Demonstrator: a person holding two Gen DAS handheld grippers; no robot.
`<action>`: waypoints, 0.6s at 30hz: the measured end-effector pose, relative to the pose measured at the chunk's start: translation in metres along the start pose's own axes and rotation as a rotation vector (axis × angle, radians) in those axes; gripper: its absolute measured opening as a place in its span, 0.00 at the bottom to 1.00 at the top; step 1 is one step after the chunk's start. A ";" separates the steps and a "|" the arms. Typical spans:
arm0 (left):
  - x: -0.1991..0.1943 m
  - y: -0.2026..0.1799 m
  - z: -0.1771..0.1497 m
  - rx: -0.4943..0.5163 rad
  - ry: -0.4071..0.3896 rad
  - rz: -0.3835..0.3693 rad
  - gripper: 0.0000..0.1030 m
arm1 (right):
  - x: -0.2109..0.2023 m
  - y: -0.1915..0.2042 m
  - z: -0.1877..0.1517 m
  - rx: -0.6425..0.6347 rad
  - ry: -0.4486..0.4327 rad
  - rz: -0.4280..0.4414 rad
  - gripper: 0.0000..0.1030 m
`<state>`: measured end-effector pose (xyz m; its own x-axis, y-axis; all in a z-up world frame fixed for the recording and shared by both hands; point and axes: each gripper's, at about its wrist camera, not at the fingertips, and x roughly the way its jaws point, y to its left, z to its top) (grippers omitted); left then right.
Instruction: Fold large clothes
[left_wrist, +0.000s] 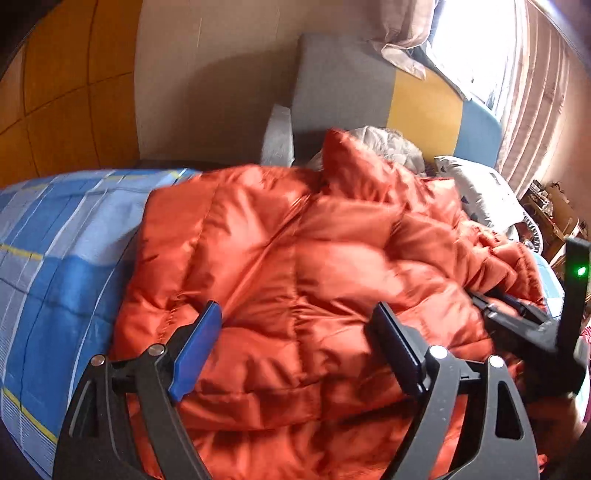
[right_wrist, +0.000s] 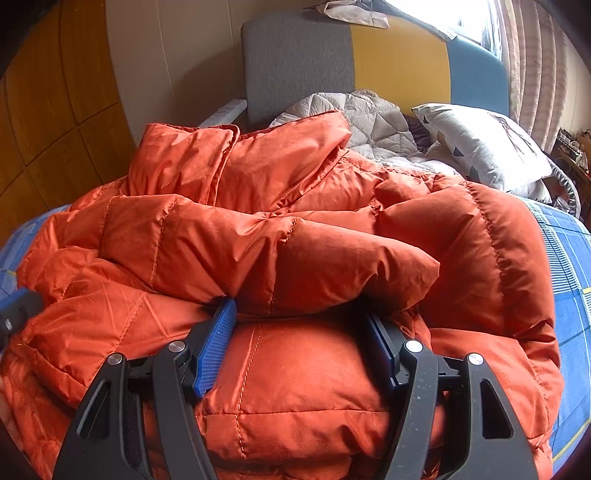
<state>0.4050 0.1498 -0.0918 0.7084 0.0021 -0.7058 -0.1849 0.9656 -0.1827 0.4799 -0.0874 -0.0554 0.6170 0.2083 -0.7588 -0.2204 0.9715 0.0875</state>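
Note:
A puffy orange quilted jacket (left_wrist: 295, 240) lies bunched on a bed, and it fills most of the right wrist view (right_wrist: 258, 240) too. My left gripper (left_wrist: 295, 310) hovers over its near part, jaws wide open, with only loose fabric below them. My right gripper (right_wrist: 301, 314) is shut on a thick padded fold at the jacket's near edge, and the fabric bulges between both pads. A sleeve roll (right_wrist: 288, 254) lies across just beyond its fingertips. The right gripper's black body (left_wrist: 532, 325) shows at the right edge of the left wrist view. One blue finger (right_wrist: 16, 306) of the left gripper shows at the far left.
The bed has a blue plaid sheet (left_wrist: 55, 258). A grey, yellow and blue headboard (right_wrist: 369, 62) stands behind, with a grey quilt (right_wrist: 373, 122) and a white patterned pillow (right_wrist: 480, 144) beside the jacket. A curtained window (left_wrist: 528, 92) and cluttered furniture (left_wrist: 550, 210) are at the right.

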 end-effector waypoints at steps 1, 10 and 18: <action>0.007 0.005 0.000 -0.023 0.023 -0.015 0.82 | 0.000 0.000 0.000 0.000 0.001 0.001 0.64; 0.014 -0.003 -0.002 0.010 0.038 0.057 0.82 | -0.001 0.000 -0.001 -0.006 0.003 -0.007 0.64; -0.048 -0.004 -0.020 0.037 -0.051 0.072 0.83 | -0.014 0.002 0.002 -0.029 0.030 -0.001 0.85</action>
<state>0.3585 0.1410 -0.0709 0.7280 0.0844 -0.6803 -0.2121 0.9714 -0.1065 0.4729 -0.0886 -0.0431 0.5948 0.2030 -0.7778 -0.2414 0.9680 0.0681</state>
